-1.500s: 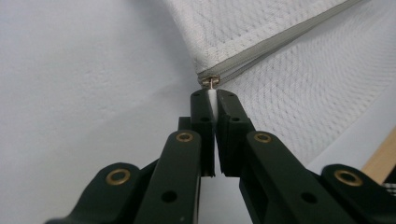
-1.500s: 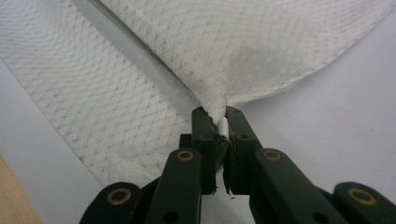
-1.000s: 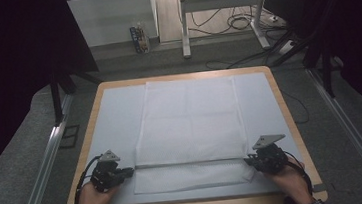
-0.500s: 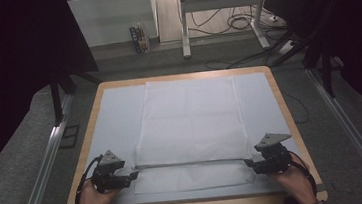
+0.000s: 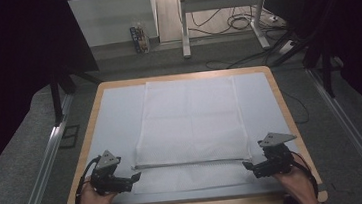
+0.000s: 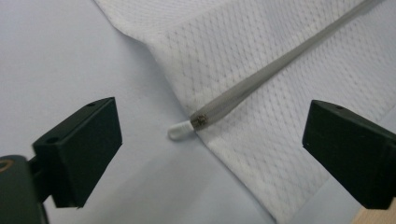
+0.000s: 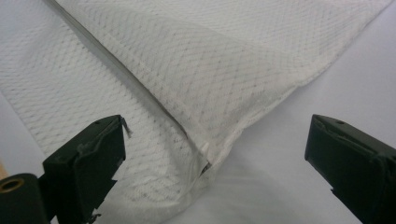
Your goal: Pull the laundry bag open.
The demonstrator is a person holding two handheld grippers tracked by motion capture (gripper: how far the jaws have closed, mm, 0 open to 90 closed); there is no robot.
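Since the frame a second earlier, both tongs are being seen a little lower and closer to the near edge of the desk, while the cloth is lying as it was. The left tongs (image 5: 132,178) are being held apart at the near-left corner of the white mesh laundry bag (image 5: 190,118), and the right tongs (image 5: 247,165) are likewise being held apart at its near-right corner; nothing is being gripped by either pair. The bag is being left spread flat on the pale blue sheet covering the wood-edged desk (image 5: 279,100), with a narrow band turned along its near side. In the left gripper view, the grey zip strip with its white end cap (image 6: 180,131) is being framed between the open jaws, just off the cloth's edge. In the right gripper view, the folded mesh corner (image 7: 205,154) is being framed the same way.

The step in hand is judged to be the approach to the two near corners for a fold. Next, both pairs would need to be lowered and closed on the corners together, evenly, so that the layers are being caught without the zip slipping out.
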